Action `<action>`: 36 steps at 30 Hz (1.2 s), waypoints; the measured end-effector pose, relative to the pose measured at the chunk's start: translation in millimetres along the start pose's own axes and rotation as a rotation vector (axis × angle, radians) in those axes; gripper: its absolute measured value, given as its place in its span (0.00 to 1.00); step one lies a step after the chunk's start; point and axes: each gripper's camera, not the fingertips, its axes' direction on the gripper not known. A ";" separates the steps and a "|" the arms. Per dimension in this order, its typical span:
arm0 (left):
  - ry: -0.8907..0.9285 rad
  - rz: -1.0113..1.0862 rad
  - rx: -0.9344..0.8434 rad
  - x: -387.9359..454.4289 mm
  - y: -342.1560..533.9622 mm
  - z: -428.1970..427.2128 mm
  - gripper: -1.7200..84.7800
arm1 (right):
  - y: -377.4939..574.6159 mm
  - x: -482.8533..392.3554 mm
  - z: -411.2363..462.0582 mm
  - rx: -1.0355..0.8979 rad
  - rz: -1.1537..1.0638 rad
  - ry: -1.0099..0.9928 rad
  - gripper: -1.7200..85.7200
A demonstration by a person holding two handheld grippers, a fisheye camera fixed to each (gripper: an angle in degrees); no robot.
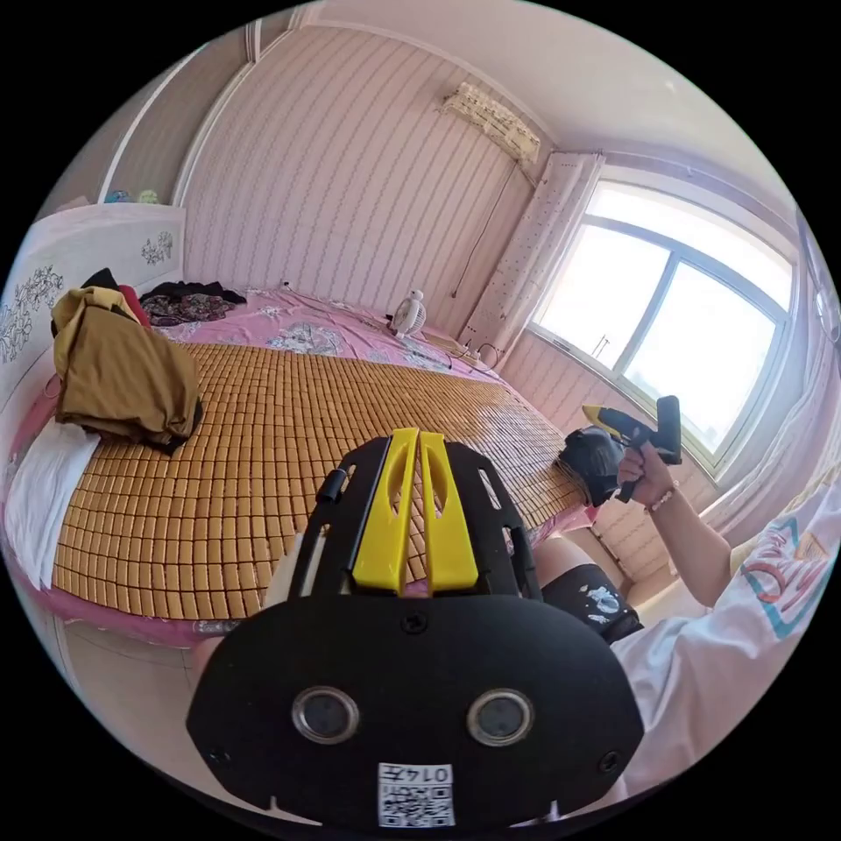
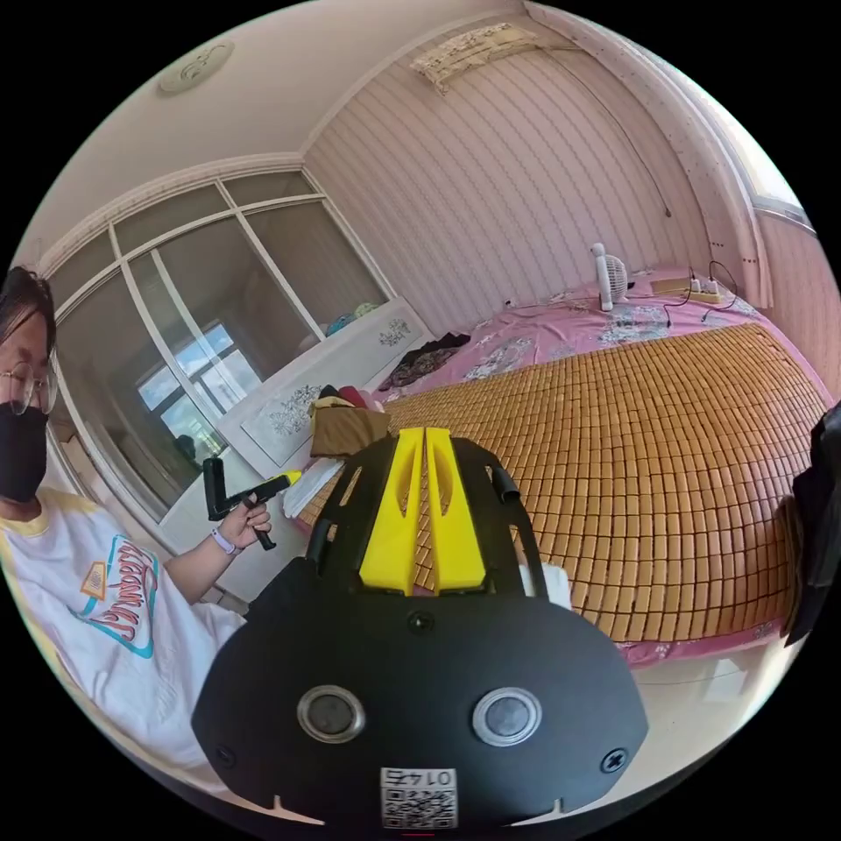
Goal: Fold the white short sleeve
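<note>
A white garment (image 1: 48, 491) lies bunched at the left edge of the bamboo mat (image 1: 289, 420), partly under a brown garment (image 1: 123, 377). My left gripper (image 1: 418, 434) hangs over the mat's near edge, its yellow jaws shut together with nothing between them. A hand holds my right gripper (image 1: 613, 420) up in the air beside the bed, far from the clothes. In the right gripper view my right gripper (image 2: 425, 434) is likewise shut and empty above the mat (image 2: 631, 455). There the left gripper (image 2: 263, 486) is held up near the white garment (image 2: 308, 484) and the brown one (image 2: 346, 427).
Dark clothes (image 1: 184, 302) lie on the pink sheet near the headboard (image 1: 53, 263). A small white fan (image 1: 408, 314) stands at the bed's far side. A black item (image 1: 591, 460) sits at the mat's corner. The person in a white T-shirt (image 2: 114, 613) stands by the bed.
</note>
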 end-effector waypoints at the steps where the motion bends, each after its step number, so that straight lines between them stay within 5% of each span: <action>1: -0.006 -0.013 0.033 -8.3 6.1 -14.8 0.01 | 1.0 -13.6 23.0 -0.039 -0.034 -0.022 0.02; 15: -0.092 -0.222 0.274 -141.3 69.1 -149.2 0.01 | -0.4 -137.3 280.4 -0.435 -0.295 -0.215 0.01; 27: -0.480 -0.324 0.381 -260.7 117.5 -247.4 0.01 | 18.5 -266.0 527.2 -0.670 -0.616 -0.491 0.01; 36: -0.689 -0.542 0.364 -372.9 160.9 -285.2 0.03 | 57.9 -364.9 722.1 -0.922 -0.963 -0.424 0.01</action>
